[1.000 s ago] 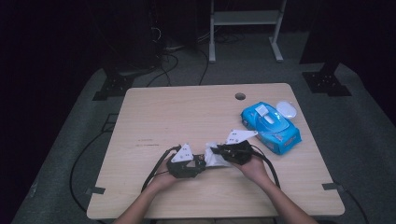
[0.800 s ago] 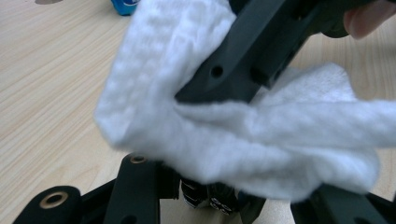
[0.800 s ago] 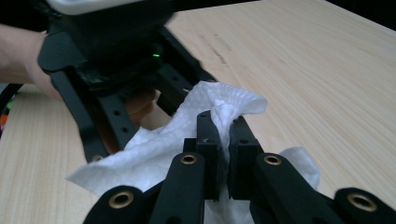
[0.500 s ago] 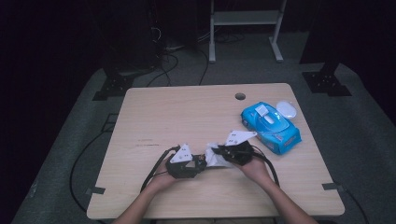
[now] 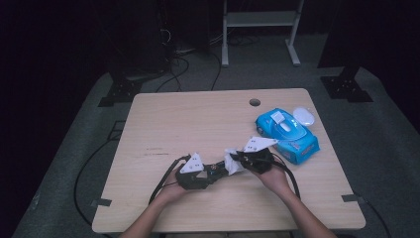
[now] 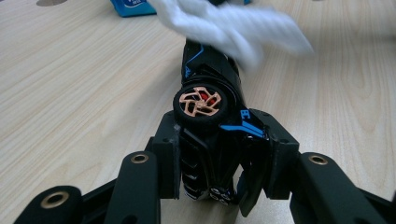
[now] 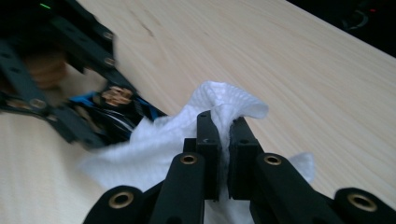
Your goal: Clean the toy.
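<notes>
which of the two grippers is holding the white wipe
The right gripper: its black jaws pinch the crumpled white wipe. The left gripper instead clamps the black toy car with copper wheels.

Wooden bench [image 5: 198,124] on grey carpet. Near front edge, left gripper [image 5: 214,171] and right gripper [image 5: 236,161] close together, white wipe [image 5: 232,163] bunched between. Blue wipes pack [image 5: 287,134] at right, white lid [image 5: 304,116] just beside.
</notes>
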Action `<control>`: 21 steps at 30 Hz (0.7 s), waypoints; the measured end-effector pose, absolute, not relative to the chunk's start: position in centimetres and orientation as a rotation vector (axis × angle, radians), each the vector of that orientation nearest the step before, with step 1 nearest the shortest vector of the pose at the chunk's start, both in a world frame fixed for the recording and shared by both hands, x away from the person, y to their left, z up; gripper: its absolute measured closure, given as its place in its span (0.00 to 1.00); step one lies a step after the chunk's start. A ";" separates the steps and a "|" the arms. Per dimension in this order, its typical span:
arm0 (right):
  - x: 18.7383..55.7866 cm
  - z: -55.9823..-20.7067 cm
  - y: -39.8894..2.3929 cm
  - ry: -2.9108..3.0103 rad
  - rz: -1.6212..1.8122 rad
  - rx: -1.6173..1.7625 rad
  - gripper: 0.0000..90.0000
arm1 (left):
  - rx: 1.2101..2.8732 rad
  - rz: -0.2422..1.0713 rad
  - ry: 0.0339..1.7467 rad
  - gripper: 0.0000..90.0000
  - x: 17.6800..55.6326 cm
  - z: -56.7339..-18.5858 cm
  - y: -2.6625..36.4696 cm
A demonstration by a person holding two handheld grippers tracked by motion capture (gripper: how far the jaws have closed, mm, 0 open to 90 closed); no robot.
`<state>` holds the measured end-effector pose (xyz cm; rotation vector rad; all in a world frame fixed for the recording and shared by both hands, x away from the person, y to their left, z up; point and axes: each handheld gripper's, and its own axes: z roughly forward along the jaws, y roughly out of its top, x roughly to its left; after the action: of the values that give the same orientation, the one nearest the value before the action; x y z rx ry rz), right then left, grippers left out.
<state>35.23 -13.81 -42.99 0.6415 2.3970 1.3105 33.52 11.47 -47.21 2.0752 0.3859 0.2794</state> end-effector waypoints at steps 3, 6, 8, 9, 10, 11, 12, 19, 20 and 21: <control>34.8 -43.2 -12.5 2.421 1.330 0.604 0.94 | 2.077 0.288 0.388 0.64 33.5 -47.2 11.3; 34.9 -43.2 -12.4 2.411 1.327 0.599 0.92 | 2.076 0.289 0.386 0.64 33.5 -47.2 11.3; 35.0 -43.1 -12.6 2.399 1.343 0.626 0.86 | 2.079 0.292 0.381 0.64 33.5 -47.2 11.3; 35.1 -43.1 -12.7 2.391 1.343 0.628 0.82 | 2.080 0.294 0.379 0.64 33.5 -47.2 11.3; 35.1 -43.0 -12.9 2.382 1.341 0.641 0.81 | 2.080 0.294 0.378 0.64 33.5 -47.2 11.3; 35.1 -42.9 -13.0 2.382 1.345 0.643 0.77 | 2.081 0.295 0.377 0.64 33.5 -47.2 11.3; 35.2 -42.8 -13.1 2.377 1.342 0.645 0.72 | 2.081 0.294 0.376 0.64 33.5 -47.2 11.3; 35.1 -41.8 -14.3 2.356 1.391 0.651 0.67 | 2.081 0.298 0.374 0.64 33.4 -47.1 11.3; 34.9 -41.7 -14.3 2.359 1.394 0.652 0.67 | 2.084 0.299 0.374 0.64 33.4 -47.1 11.3; 34.8 -41.7 -14.2 2.368 1.400 0.643 0.67 | 2.085 0.299 0.373 0.64 33.4 -47.1 11.2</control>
<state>34.79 -14.21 -41.65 0.6426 2.3678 1.4003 33.39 11.25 -47.10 2.0854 0.3732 0.2995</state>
